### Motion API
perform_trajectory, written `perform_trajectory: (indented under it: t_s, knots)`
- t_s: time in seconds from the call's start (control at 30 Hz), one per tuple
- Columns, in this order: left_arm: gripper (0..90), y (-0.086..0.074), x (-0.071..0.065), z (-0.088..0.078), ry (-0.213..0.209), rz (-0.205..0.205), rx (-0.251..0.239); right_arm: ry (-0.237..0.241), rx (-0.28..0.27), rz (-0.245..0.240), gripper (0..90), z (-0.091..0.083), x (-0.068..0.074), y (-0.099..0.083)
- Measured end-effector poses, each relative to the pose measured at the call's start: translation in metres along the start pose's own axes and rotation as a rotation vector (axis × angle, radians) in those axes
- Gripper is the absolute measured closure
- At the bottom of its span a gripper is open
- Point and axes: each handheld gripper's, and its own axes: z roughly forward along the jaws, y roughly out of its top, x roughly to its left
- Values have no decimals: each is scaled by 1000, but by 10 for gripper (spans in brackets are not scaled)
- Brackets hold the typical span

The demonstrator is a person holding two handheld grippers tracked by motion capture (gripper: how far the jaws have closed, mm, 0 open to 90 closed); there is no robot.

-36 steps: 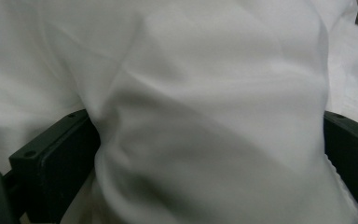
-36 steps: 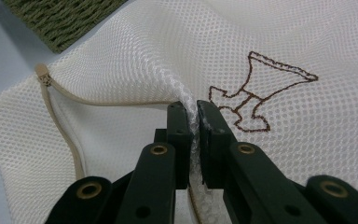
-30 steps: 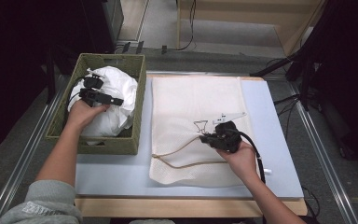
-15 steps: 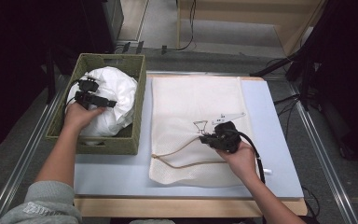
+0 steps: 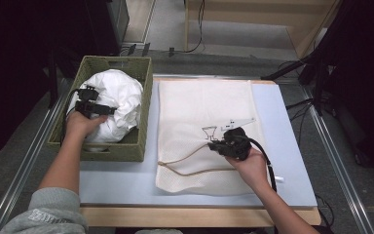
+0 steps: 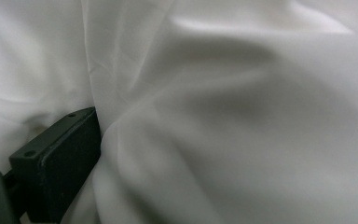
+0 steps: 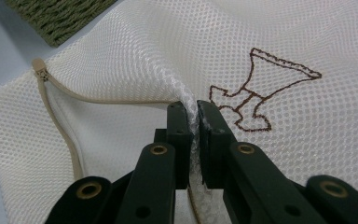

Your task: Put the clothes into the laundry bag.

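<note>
Since a second ago, my left gripper (image 5: pixel 93 108) has sunk a little deeper into the white cloth (image 5: pixel 111 103) heaped in the green woven basket (image 5: pixel 143 105), while my right gripper (image 5: pixel 220 145) has kept its place on the mesh bag (image 5: pixel 202 105). From the left gripper view I see one black jaw pad (image 6: pixel 58 158) pressed against a fold of the cloth (image 6: pixel 223 121); the other is buried, so I cannot tell whether the jaws are apart or together. On my right gripper (image 7: pixel 192 116) the jaws are clamped on a pinched ridge of the mesh bag (image 7: pixel 135 56), the netting bunched between the pads. Just beyond its tips sits the brown stitched figure (image 7: pixel 261 95); off to the side the beige zipper (image 7: pixel 56 119) curves away along the bag's edge. Farther out, the bag lies flat on the pale blue table (image 5: pixel 282 131), beside the basket.
</note>
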Motion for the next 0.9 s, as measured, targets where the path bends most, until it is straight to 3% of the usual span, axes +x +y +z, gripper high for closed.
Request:
perform_trajectory:
  t_s: [0.1, 0.33, 0.57, 0.7, 0.8, 0.9]
  knots:
    - [10, 2, -1, 1, 11, -27, 34, 0, 0, -2, 846, 0, 0, 0]
    - [6, 3, -4, 7, 22, -12, 62, 0, 2, 2, 842, 0, 0, 0]
    - [251, 6, -5, 10, -16, -65, 112, 0, 2, -4, 843, 0, 0, 0]
    - [565, 10, -5, 6, -56, -149, 132, -3, 3, -4, 842, 0, 0, 1]
    - [635, 10, -6, 3, -82, -129, 131, 0, 1, -3, 843, 0, 0, 2]
    - [664, 17, -8, -5, -148, -112, 130, 1, 1, -2, 843, 0, -1, 2]
